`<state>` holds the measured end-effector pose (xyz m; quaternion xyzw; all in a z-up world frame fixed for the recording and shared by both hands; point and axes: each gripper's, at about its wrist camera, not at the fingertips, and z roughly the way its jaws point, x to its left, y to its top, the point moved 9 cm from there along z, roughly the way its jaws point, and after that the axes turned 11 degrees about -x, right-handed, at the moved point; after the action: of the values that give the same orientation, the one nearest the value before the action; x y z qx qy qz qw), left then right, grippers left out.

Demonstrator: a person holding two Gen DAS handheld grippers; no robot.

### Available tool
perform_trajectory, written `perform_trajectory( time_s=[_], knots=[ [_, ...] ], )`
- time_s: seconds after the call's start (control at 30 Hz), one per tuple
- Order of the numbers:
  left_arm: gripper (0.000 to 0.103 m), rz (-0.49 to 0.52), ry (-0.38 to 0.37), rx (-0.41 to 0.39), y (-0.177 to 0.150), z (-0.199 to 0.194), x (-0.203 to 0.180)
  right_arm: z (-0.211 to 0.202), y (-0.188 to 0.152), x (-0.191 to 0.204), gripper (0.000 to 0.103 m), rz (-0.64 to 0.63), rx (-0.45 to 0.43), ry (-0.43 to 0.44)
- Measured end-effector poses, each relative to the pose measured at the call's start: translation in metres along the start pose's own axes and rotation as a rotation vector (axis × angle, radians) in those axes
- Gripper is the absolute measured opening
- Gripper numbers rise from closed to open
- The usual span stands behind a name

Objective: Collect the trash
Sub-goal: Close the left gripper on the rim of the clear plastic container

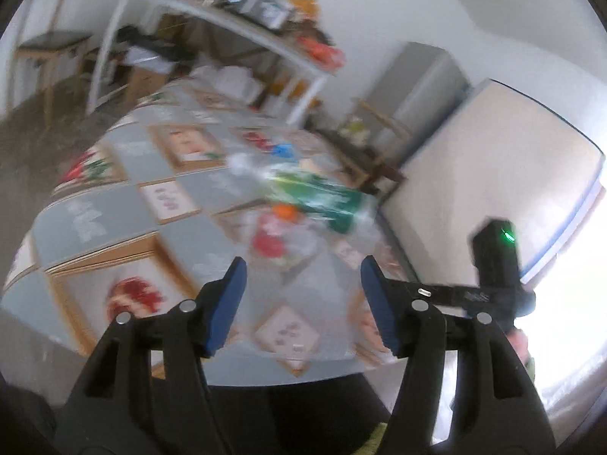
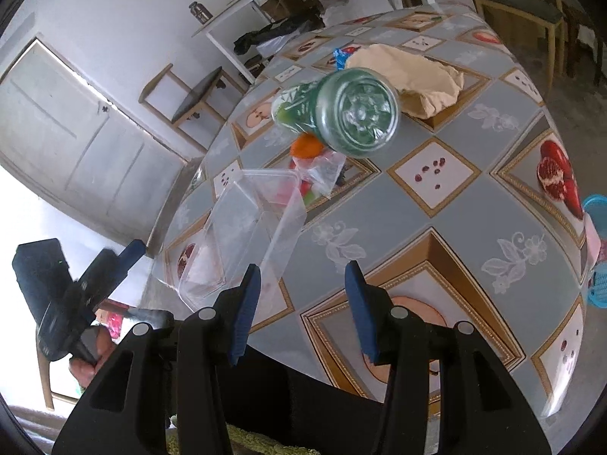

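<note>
While both grippers hang above the table [image 2: 436, 204] with its grey-and-gold diamond cloth printed with pomegranates, nothing gripped in either. Left gripper [image 1: 301, 284]: blue-padded fingers spread wide, only air between them, the view badly smeared by motion. Right gripper [image 2: 301, 288]: fingers likewise wide apart and empty, poised over the near part of the cloth.

Trash spread across the middle of the table:
- green plastic bottle [image 2: 341, 113] on its side, ribbed base turned toward the right wrist camera; seen from the left wrist as a green streak [image 1: 318, 197]
- orange item [image 2: 306, 147], round, touching the bottle on its near side; what it is cannot be told
- crumpled clear plastic bag [image 2: 324, 172] just below that, with red and green scraps inside
- clear plastic container [image 2: 246, 227], open and tilted, near the table's left edge, just ahead of the right gripper's left finger
- beige crumpled paper bag [image 2: 409, 76] behind the bottle, farther back on the cloth
- small blue wrapper [image 2: 339, 57] beside the bag's far left corner

At the right rim of the right wrist view, part of a blue basket [image 2: 595, 250], cut off by the frame. Beyond the table, a white shelf unit [image 1: 212, 26] loaded with clutter and a wooden chair [image 2: 193, 98] by the wall
</note>
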<state>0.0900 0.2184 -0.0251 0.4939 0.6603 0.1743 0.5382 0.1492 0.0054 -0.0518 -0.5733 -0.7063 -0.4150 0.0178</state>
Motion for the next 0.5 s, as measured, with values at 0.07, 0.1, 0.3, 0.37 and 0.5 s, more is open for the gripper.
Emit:
perform_trajectory(
  time_s=[0.07, 0.1, 0.3, 0.37, 0.5],
  knots=[
    [0.058, -0.001, 0.073, 0.021, 0.001, 0.009, 0.019, 0.004, -0.003, -0.003, 0.045, 0.007, 0.009, 0.002],
    [0.057, -0.005, 0.103, 0.045, -0.001, 0.015, 0.028, 0.005, -0.004, -0.004, 0.045, 0.011, 0.013, 0.003],
    [0.05, -0.087, 0.086, 0.195, -0.022, 0.059, 0.044, 0.009, -0.006, -0.01, 0.045, 0.018, 0.021, 0.0],
    [0.042, -0.102, 0.07, 0.233, -0.027, 0.073, 0.043, 0.009, -0.004, -0.011, 0.045, 0.013, 0.016, -0.008],
    [0.029, -0.053, 0.062, 0.284, -0.033, 0.095, 0.034, -0.007, 0.01, 0.003, 0.045, -0.131, -0.059, -0.044]
  ],
)
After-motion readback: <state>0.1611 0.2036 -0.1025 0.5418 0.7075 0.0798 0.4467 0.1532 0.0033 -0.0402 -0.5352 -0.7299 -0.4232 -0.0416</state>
